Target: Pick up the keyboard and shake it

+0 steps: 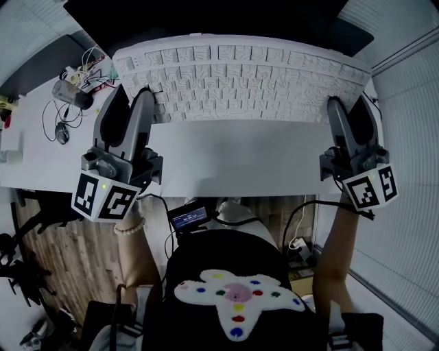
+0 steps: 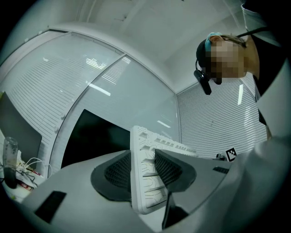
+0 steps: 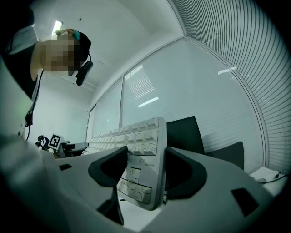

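A white keyboard is held up off the desk, tilted with its keys toward me, spanning the head view from left to right. My left gripper is shut on its left end, and the pads clamp the keyboard's edge on both sides in the left gripper view. My right gripper is shut on the right end. In the right gripper view the keyboard stands upright between the two dark pads, number keys facing left.
The white desk lies below the keyboard, its front edge near my body. A mouse, cables and small clutter sit at the desk's left. A dark monitor stands behind. Glass walls with blinds surround the room.
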Motion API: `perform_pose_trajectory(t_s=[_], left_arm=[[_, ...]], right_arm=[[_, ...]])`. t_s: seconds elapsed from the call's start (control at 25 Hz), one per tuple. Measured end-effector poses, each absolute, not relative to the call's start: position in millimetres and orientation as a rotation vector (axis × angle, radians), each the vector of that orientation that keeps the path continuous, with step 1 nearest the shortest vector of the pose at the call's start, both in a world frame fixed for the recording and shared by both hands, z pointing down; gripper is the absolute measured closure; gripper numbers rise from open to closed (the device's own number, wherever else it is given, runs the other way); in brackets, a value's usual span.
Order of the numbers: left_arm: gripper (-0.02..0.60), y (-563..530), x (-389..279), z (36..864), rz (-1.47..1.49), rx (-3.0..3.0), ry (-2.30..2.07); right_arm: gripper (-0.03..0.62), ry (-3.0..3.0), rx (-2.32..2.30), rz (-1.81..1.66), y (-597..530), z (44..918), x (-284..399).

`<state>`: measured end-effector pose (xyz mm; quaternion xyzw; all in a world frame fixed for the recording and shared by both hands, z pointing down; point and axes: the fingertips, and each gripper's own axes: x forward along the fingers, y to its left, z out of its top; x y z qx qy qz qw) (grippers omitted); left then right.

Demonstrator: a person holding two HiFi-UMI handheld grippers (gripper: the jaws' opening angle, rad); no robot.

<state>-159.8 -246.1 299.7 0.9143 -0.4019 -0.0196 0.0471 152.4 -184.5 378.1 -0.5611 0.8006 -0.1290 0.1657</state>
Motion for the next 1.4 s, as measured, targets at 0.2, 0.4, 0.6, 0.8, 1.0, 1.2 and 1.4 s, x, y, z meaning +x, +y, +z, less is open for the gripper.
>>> perform_pose_trajectory(t_s=[0.2, 0.4, 0.6, 0.8, 1.0, 1.2, 1.4], left_arm=[[0.416, -241.7, -159.7, 301.2, -0.031, 2.774, -1.237], [0.414, -240.1, -159.2, 300.0, 0.028, 2.711, -1.253], [0.416, -238.8, -158.3, 297.7, 0.078, 2.665, -1.265], [0.414, -237.9, -157.4, 298.0, 0.123, 2.629, -1.263], [0.416, -239.9, -157.5, 294.4, 0.138, 2.628, -1.28], [0.416, -238.2, -157.4, 294.7, 0.164, 2.611, -1.286], [0.416, -228.7, -152.9, 287.9, 0.182, 2.663, -1.335]], right_arm=[[0.333, 2.29, -1.577, -0.372, -183.7, 380.2, 152.2], [0.333, 2.308, -1.565, -0.465, -185.3, 381.8, 151.9], [0.333, 2.321, -1.554, -0.545, -186.6, 383.7, 151.2], [0.333, 2.333, -1.552, -0.611, -186.2, 385.4, 150.7], [0.333, 2.348, -1.529, -0.633, -194.8, 384.5, 148.5], [0.333, 2.346, -1.51, -0.652, -194.6, 386.8, 147.9], [0.333, 2.324, -1.446, -0.587, -194.4, 393.1, 148.9]])
